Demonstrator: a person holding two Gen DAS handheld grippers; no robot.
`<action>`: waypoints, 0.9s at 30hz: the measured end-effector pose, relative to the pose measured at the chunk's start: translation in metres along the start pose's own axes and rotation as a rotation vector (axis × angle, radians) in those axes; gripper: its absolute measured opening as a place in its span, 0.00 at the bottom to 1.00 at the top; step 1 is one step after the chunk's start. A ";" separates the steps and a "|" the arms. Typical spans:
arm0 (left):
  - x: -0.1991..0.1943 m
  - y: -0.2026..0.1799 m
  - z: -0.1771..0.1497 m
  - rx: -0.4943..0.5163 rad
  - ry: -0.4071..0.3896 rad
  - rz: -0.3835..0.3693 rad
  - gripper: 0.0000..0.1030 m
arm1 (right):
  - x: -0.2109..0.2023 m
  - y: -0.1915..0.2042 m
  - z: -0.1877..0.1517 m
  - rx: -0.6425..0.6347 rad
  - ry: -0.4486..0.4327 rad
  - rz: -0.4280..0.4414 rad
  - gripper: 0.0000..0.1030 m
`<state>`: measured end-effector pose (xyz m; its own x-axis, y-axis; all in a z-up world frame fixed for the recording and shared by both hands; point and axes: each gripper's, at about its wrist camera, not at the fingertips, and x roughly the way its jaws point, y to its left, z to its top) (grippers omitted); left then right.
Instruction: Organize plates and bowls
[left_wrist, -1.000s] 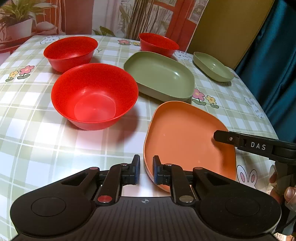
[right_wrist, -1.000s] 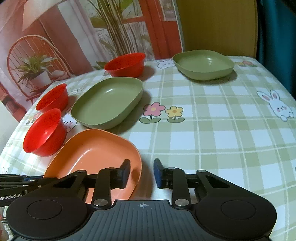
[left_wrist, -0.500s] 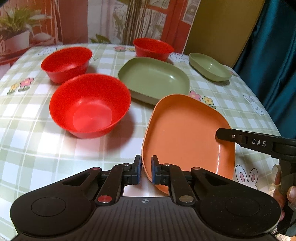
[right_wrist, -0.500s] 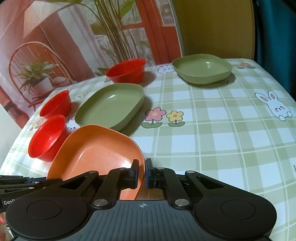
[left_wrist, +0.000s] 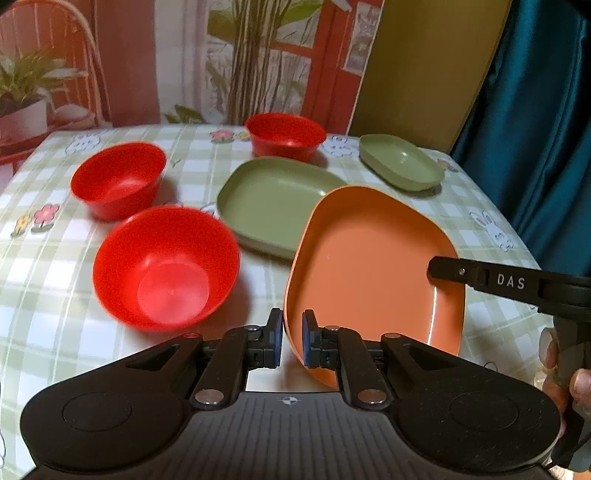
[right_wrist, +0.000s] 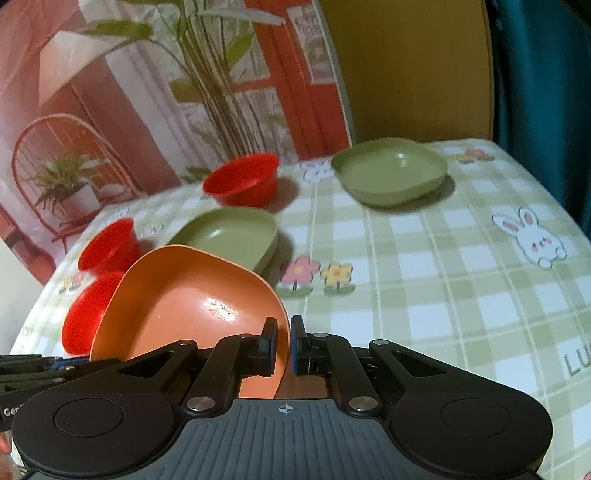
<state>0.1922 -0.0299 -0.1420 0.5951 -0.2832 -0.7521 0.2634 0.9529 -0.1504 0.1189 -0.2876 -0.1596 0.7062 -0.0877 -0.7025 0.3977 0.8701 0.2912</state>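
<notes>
An orange plate (left_wrist: 373, 266) is lifted off the table, held by both grippers. My left gripper (left_wrist: 293, 341) is shut on its near left rim. My right gripper (right_wrist: 283, 345) is shut on its right rim (right_wrist: 284, 325); the plate (right_wrist: 184, 295) tilts up in that view. The right gripper also shows at the right of the left wrist view (left_wrist: 480, 277). A large green plate (left_wrist: 273, 199) lies just beyond the orange one. A smaller green plate (left_wrist: 400, 162) lies far right. Three red bowls stand on the table: near left (left_wrist: 166, 266), far left (left_wrist: 118, 179), far middle (left_wrist: 284, 134).
The table has a green checked cloth (right_wrist: 443, 288) with flowers and rabbits. A teal curtain (left_wrist: 535, 129) hangs past the table's right edge. A printed backdrop stands behind the far edge.
Both grippers closed on the orange plate's rims and lifted it off the table; it now tilts and overlaps the large green plate in view.
</notes>
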 end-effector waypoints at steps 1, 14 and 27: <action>0.001 -0.001 0.003 0.001 -0.002 -0.002 0.11 | 0.000 -0.001 0.003 -0.001 -0.005 0.000 0.07; 0.002 -0.001 0.044 0.027 -0.071 -0.014 0.12 | 0.005 -0.001 0.047 0.001 -0.063 0.001 0.07; 0.017 0.014 0.091 0.055 -0.106 0.005 0.12 | 0.030 0.015 0.097 -0.054 -0.113 0.008 0.07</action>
<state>0.2752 -0.0313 -0.0981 0.6728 -0.2908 -0.6803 0.2997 0.9478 -0.1088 0.2030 -0.3245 -0.1129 0.7719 -0.1325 -0.6217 0.3623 0.8954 0.2590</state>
